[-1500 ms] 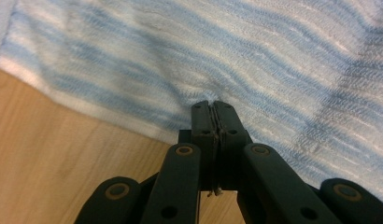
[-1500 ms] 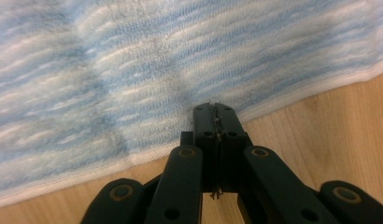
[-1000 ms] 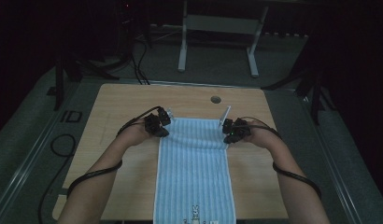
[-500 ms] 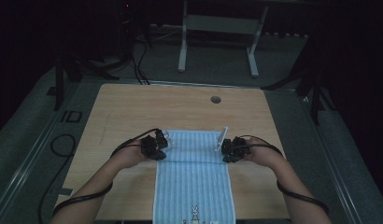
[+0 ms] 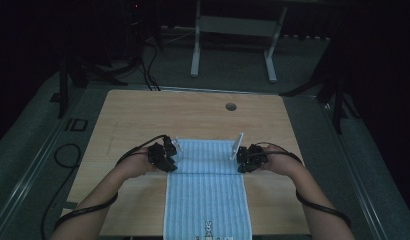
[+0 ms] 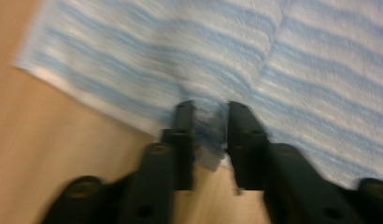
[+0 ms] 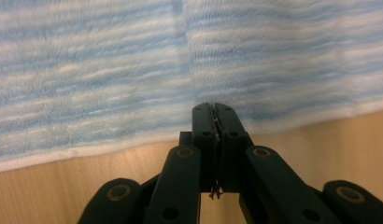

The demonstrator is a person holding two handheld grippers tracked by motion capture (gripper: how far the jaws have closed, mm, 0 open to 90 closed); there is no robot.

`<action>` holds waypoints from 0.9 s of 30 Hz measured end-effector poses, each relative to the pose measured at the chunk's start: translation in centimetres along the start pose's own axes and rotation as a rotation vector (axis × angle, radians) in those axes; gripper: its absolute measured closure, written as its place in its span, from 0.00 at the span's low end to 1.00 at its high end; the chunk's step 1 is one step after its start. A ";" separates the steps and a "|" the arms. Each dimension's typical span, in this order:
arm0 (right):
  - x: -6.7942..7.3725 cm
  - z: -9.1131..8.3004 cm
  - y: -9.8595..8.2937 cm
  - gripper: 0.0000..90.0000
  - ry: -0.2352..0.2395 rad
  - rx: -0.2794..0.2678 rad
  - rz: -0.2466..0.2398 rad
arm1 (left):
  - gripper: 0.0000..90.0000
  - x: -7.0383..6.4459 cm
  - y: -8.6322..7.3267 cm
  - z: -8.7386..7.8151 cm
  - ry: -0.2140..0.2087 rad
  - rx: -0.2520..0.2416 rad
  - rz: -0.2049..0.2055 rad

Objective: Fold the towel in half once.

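Now, towel look: your towel (image 5: 208,200) is one long cloth with thin blue and white stripes and a small printed figure at its near end.
Fold: its far part is doubled back toward you, so a crease runs across it between your grippers.
Towel place: it lies down the middle of the wooden table (image 5: 133,115), its near end hanging past the table's near edge.
Left gripper (image 6: 210,122): at the towel's left edge, you hold it narrowly parted with a bit of cloth between the jaws.
Right gripper (image 7: 213,114): at the towel's right edge, pressed together on the hem.
Count: one towel, two grippers, one table.
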State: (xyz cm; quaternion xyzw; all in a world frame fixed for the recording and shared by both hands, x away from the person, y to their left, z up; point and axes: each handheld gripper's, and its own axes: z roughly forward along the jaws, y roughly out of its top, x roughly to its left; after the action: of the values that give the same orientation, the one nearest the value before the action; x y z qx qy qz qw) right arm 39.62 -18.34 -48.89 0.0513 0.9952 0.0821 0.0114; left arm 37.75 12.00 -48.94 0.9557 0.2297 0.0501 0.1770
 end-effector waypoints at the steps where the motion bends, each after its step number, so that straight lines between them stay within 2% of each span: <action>1: -0.4 -0.4 0.1 0.92 0.020 -0.001 0.011 | 0.71 0.5 0.2 -0.4 0.004 -0.001 -0.013; 2: -0.7 -0.8 0.2 0.91 0.018 0.002 0.009 | 0.68 0.9 0.3 -0.7 0.017 -0.011 -0.023; 3: -1.0 -1.2 0.4 0.88 -0.004 0.000 0.010 | 0.68 1.4 0.5 -1.0 0.020 -0.018 -0.038; 4: -1.5 -1.6 0.5 0.86 0.000 -0.006 0.024 | 0.66 1.9 0.6 -1.2 0.029 -0.025 -0.052; 6: -2.2 -2.0 0.8 0.85 -0.034 -0.020 0.021 | 0.66 2.9 1.0 -1.3 0.049 -0.022 -0.069; 7: -2.8 -2.2 0.9 0.81 -0.035 -0.022 0.030 | 0.66 3.4 1.1 -1.3 0.056 -0.019 -0.078; 9: -3.9 -2.1 1.2 0.79 -0.077 -0.023 0.039 | 0.65 4.4 1.4 -0.9 0.087 -0.002 -0.086; 10: -4.6 -2.0 1.3 0.78 -0.082 -0.023 0.051 | 0.65 4.8 1.6 -0.6 0.094 0.004 -0.084; 12: -5.9 -1.7 1.4 0.75 -0.112 -0.031 0.074 | 0.63 5.6 1.8 -0.1 0.119 0.008 -0.097; 14: -7.0 -1.1 1.3 0.73 -0.122 -0.027 0.096 | 0.63 6.4 1.9 0.5 0.129 0.012 -0.105; 17: -8.4 -0.1 1.3 0.72 -0.155 -0.013 0.090 | 0.62 7.2 2.0 1.3 0.148 0.012 -0.128; 23: -9.7 1.4 1.7 0.66 -0.187 0.002 0.080 | 0.55 8.5 2.7 2.5 0.148 0.000 -0.176; 25: -9.9 2.1 2.0 0.65 -0.181 0.013 0.080 | 0.50 8.8 3.0 3.3 0.141 0.015 -0.207; 27: -10.1 2.8 2.1 0.65 -0.179 0.038 0.075 | 0.45 8.8 3.2 4.0 0.165 0.037 -0.216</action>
State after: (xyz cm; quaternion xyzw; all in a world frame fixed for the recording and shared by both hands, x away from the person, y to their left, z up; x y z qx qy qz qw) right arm 49.99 -16.89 -51.19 0.0959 0.9890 0.0587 0.0962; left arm 47.64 12.14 -51.39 0.9211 0.3460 0.1048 0.1441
